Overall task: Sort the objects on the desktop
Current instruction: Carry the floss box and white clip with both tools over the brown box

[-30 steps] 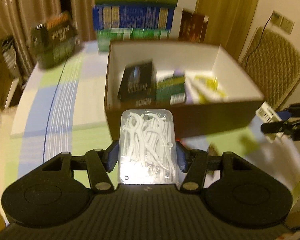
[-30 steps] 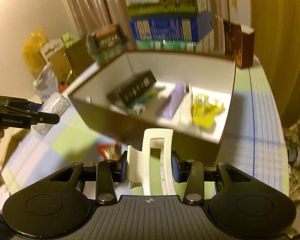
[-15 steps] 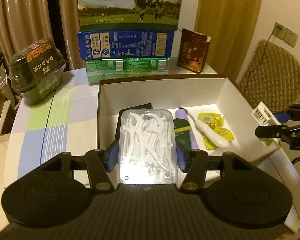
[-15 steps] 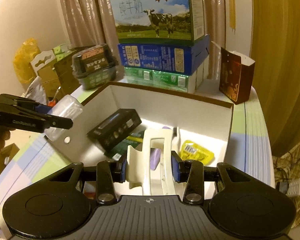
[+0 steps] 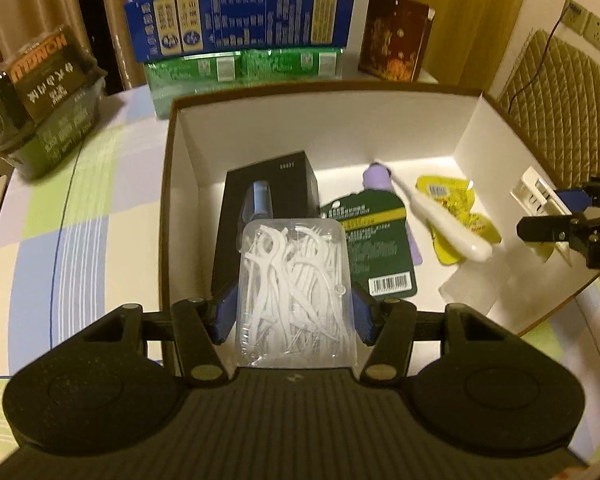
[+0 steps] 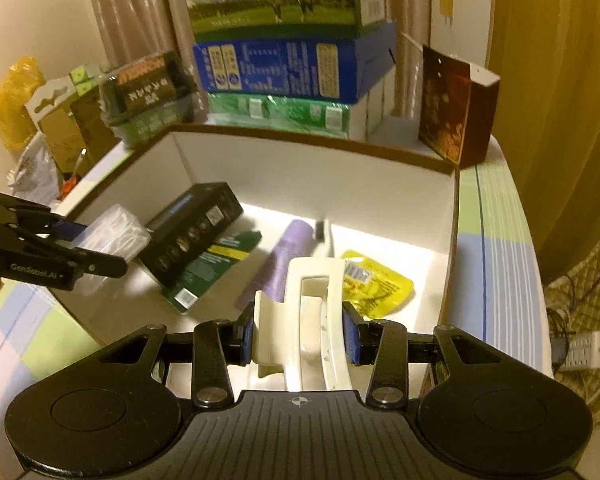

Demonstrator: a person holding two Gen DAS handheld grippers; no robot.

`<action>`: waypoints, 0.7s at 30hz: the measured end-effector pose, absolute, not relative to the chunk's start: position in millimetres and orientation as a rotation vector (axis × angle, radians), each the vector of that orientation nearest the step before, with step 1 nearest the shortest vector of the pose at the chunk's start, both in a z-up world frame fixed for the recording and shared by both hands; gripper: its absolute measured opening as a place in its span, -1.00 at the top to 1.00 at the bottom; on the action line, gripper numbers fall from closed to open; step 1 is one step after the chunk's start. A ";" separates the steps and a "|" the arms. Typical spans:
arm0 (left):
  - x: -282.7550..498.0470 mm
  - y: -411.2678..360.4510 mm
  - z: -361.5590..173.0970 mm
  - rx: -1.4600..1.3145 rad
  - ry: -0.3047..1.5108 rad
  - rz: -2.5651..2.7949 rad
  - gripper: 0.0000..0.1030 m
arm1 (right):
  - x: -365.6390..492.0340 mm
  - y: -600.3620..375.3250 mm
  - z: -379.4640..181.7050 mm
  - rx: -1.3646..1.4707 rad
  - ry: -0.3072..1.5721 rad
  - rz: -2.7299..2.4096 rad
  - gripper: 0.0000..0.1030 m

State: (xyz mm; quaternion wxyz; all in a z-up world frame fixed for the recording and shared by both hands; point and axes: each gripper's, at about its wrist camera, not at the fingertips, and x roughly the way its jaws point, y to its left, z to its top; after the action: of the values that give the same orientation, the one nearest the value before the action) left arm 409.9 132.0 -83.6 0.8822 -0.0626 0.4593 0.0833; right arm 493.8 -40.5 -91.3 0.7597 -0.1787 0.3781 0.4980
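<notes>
Both grippers have advanced over the box [image 5: 168, 184] | left gripper [image 5: 296, 312] clamps floss-pick case [image 5: 294, 292], right gripper [image 6: 299, 334] clamps hair clip [image 6: 310, 320] | release low onto bare floor, clear of the 2 packets.

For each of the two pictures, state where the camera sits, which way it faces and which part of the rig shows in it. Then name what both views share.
Left wrist: on the left gripper, facing down into the open box; its jaws clamp the floss pick case; the right gripper enters at right.
Right wrist: on the right gripper, facing down into the box; its jaws clamp the white hair claw; the left gripper enters at left.
Shared: box, black carton, yellow sachet.
</notes>
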 end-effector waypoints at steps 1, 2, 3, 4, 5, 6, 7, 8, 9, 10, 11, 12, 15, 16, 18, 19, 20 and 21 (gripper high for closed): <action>410.4 132.3 -86.1 -0.134 0.966 0.166 -0.03 | 494.9 -39.9 -93.1 -0.393 0.828 1.080 0.24; 410.8 132.1 -87.7 -0.136 0.973 0.160 -0.03 | 495.3 -39.5 -94.6 -0.398 0.832 1.077 0.24; 411.2 130.9 -89.0 -0.130 0.976 0.158 -0.03 | 496.2 -39.1 -95.8 -0.402 0.835 1.074 0.24; 411.5 128.8 -89.6 -0.112 0.976 0.155 -0.03 | 496.6 -38.6 -97.0 -0.405 0.838 1.071 0.24; 411.8 126.8 -90.0 -0.101 0.980 0.152 -0.03 | 497.1 -38.4 -97.6 -0.408 0.841 1.070 0.24; 411.9 125.6 -90.3 -0.095 0.982 0.150 -0.03 | 497.6 -38.0 -98.2 -0.410 0.843 1.068 0.24; 411.7 125.0 -91.0 -0.090 0.981 0.145 -0.05 | 498.3 -37.7 -98.9 -0.413 0.844 1.066 0.24; 412.0 124.8 -91.2 -0.088 0.982 0.140 -0.05 | 498.5 -37.2 -99.1 -0.415 0.845 1.065 0.24; 412.8 125.8 -90.6 -0.092 0.982 0.137 -0.09 | 498.8 -37.0 -99.6 -0.418 0.846 1.064 0.24; 413.6 126.9 -90.4 -0.100 0.982 0.127 -0.14 | 498.5 -36.5 -99.9 -0.421 0.846 1.064 0.24; 413.9 127.5 -90.3 -0.102 0.981 0.126 -0.14 | 498.8 -36.3 -100.2 -0.422 0.847 1.064 0.24; 414.3 127.4 -90.6 -0.096 0.984 0.128 -0.14 | 498.8 -35.7 -100.4 -0.424 0.849 1.065 0.24; 416.3 127.9 -90.6 -0.093 0.984 0.122 -0.15 | 497.6 -34.4 -101.2 -0.432 0.849 1.067 0.24; 416.8 128.4 -90.8 -0.095 0.986 0.119 -0.15 | 496.7 -33.7 -101.3 -0.437 0.847 1.068 0.24; 418.0 128.7 -90.8 -0.097 0.987 0.114 -0.15 | 495.7 -32.2 -101.2 -0.437 0.850 1.076 0.24; 418.8 128.3 -91.0 -0.094 0.987 0.113 -0.15 | 494.7 -30.8 -101.4 -0.438 0.852 1.082 0.24; 419.6 127.9 -91.0 -0.091 0.987 0.112 -0.15 | 493.4 -29.4 -101.8 -0.444 0.851 1.087 0.24; 420.3 127.9 -91.1 -0.090 0.987 0.111 -0.15 | 492.1 -27.6 -102.4 -0.451 0.850 1.092 0.24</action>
State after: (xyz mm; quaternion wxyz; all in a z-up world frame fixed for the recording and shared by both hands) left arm 420.3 127.9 -91.1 0.8783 -0.0432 0.4731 0.0533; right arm 492.1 -27.6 -102.4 0.7467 -0.2059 0.3885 0.4991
